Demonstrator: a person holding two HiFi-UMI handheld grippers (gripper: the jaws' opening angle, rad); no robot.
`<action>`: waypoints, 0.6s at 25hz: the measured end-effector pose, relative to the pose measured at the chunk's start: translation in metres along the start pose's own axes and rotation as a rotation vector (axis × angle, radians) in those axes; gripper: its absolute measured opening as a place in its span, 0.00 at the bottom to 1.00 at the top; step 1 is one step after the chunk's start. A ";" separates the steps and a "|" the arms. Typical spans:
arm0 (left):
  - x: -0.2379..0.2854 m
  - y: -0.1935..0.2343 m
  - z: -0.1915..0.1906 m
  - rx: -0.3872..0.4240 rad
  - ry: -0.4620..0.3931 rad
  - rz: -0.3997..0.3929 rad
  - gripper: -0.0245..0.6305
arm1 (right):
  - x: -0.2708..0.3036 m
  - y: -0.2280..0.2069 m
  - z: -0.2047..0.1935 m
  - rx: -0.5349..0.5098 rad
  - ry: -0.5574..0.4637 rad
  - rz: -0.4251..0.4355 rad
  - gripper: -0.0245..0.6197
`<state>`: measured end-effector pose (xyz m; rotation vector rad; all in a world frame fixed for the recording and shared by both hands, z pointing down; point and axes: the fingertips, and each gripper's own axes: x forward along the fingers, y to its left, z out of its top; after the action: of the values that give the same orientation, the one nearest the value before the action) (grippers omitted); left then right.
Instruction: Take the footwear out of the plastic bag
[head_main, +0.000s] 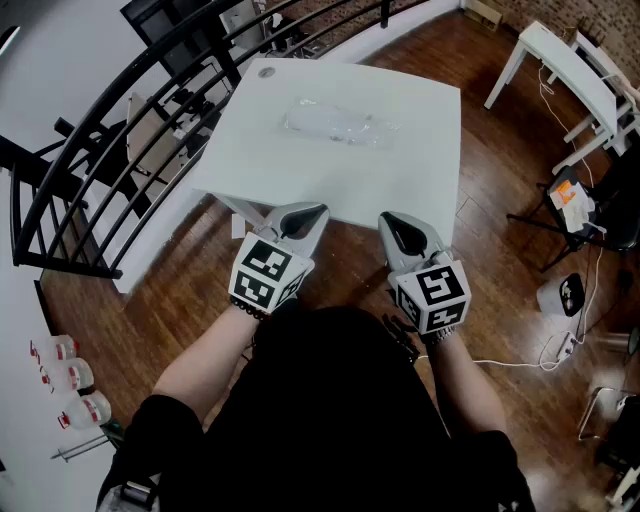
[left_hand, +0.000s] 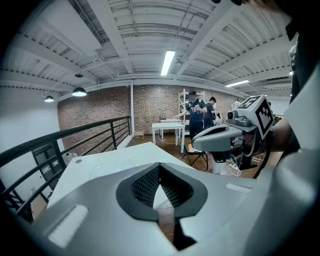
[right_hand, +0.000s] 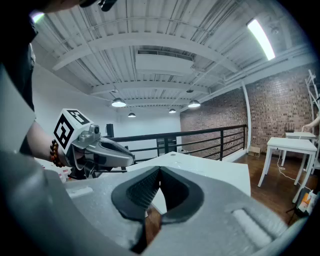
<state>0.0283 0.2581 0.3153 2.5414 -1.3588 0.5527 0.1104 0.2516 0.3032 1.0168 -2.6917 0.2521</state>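
A clear plastic bag (head_main: 338, 124) with pale footwear inside lies on the far half of the white table (head_main: 420, 180); in the left gripper view the bag (left_hand: 107, 163) shows only faintly on the tabletop. My left gripper (head_main: 305, 216) and right gripper (head_main: 400, 232) hang side by side just off the table's near edge, well short of the bag. Both are shut with nothing between the jaws. Seen from its own camera, the left gripper (left_hand: 159, 168) has its pads meeting at the tip, and so does the right gripper (right_hand: 158, 171).
A black railing (head_main: 120, 120) curves along the table's left and far side. Another white table (head_main: 575, 75) stands at the right, with a chair and cables (head_main: 570, 210) on the wooden floor. Two people (left_hand: 197, 112) stand far off by a distant table.
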 end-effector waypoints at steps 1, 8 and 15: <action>0.002 0.002 0.000 -0.003 0.000 0.001 0.06 | 0.001 -0.001 0.000 -0.001 -0.001 0.000 0.03; 0.020 0.021 0.008 -0.016 -0.015 0.007 0.06 | 0.011 -0.017 -0.001 -0.005 0.016 -0.007 0.03; 0.051 0.059 0.013 -0.040 -0.028 -0.017 0.06 | 0.041 -0.046 0.000 0.002 0.051 -0.056 0.03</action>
<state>0.0083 0.1824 0.3255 2.5355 -1.3422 0.4841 0.1117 0.1922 0.3187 1.0700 -2.6141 0.2661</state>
